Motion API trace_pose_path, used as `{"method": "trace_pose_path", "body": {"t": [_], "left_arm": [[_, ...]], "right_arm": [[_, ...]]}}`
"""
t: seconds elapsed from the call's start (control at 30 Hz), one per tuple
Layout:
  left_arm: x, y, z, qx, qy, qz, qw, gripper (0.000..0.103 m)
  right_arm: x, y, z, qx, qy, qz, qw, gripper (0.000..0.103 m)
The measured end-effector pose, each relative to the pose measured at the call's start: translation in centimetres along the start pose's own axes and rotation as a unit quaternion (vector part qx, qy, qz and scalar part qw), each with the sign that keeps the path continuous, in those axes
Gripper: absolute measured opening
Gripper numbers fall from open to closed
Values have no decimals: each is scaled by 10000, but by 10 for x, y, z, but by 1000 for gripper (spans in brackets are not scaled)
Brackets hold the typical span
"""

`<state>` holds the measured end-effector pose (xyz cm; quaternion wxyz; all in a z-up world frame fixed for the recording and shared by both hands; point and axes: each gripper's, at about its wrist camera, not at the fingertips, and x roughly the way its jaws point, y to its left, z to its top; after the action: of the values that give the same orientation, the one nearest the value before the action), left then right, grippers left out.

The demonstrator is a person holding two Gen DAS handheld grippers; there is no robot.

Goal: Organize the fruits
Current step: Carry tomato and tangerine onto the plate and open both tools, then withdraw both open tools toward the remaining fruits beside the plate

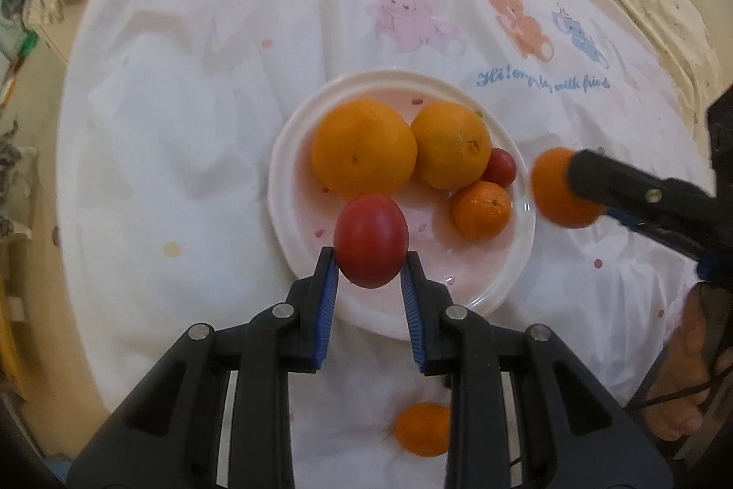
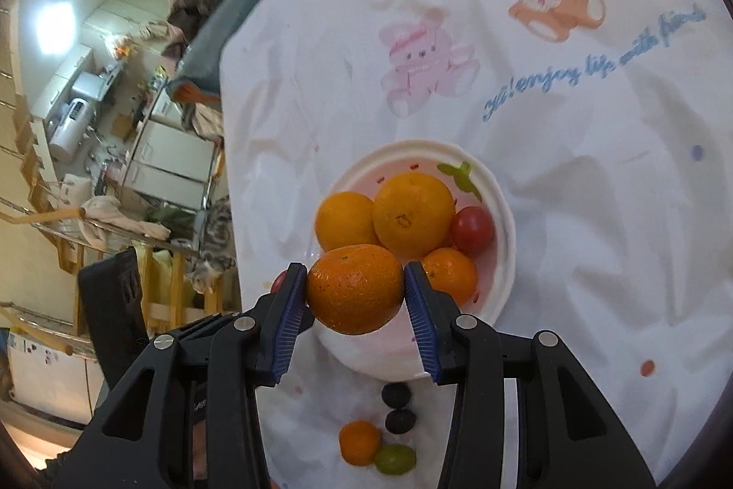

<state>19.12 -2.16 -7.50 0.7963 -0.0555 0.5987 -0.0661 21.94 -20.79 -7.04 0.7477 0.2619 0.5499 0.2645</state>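
A white plate (image 1: 293,186) on the white cloth holds two large oranges (image 1: 364,147), a small tangerine (image 1: 481,209) and a small red tomato (image 1: 500,167). My left gripper (image 1: 371,260) is shut on a red tomato (image 1: 371,246), held over the plate's near edge. My right gripper (image 2: 355,289) is shut on a tangerine (image 2: 355,287), held just over the plate's (image 2: 501,260) near rim; it shows in the left wrist view (image 1: 561,189) at the plate's right.
Loose on the cloth near me lie a small tangerine (image 2: 359,442), a green grape (image 2: 395,459) and two dark grapes (image 2: 396,395); a tangerine (image 1: 422,428) lies under my left gripper. The table edge (image 2: 227,150) drops off to the left, with a cluttered room beyond.
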Motion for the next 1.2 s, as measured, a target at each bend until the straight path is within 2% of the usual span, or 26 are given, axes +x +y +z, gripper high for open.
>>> {"method": "trace_pose_path", "body": {"t": [0.33,0.47,0.53,0.57,0.6,0.7,0.93,1.1,1.2], "left_arm": [[22,3,6,-100,266,-112,9995,26],[23,3,8,-122,263,-112,9995,26],[24,3,8,-79,306,-47,9995,31],[24,1,8,-44,339,-12,9994,39],[24,1,8,-38,337,-13,9994,45],[18,-2,9,9,239,59,9997,58],[6,3,10,44,19,283,9996,58],[3,12,9,-162,16,218,9996,59],[-2,11,6,-151,-35,213,9997,63]], "right_arm": [[50,-11,9,204,603,-31,9980,47],[53,-11,11,213,525,-101,9983,48],[54,-13,11,340,596,-97,9976,49],[56,-14,11,387,677,-47,9969,52],[55,-14,11,393,694,16,9968,60],[47,-11,12,331,517,69,9981,66],[32,-10,16,272,366,53,9989,66],[22,-6,16,175,263,-23,9995,66],[15,-3,14,97,198,-92,9997,70]]}}
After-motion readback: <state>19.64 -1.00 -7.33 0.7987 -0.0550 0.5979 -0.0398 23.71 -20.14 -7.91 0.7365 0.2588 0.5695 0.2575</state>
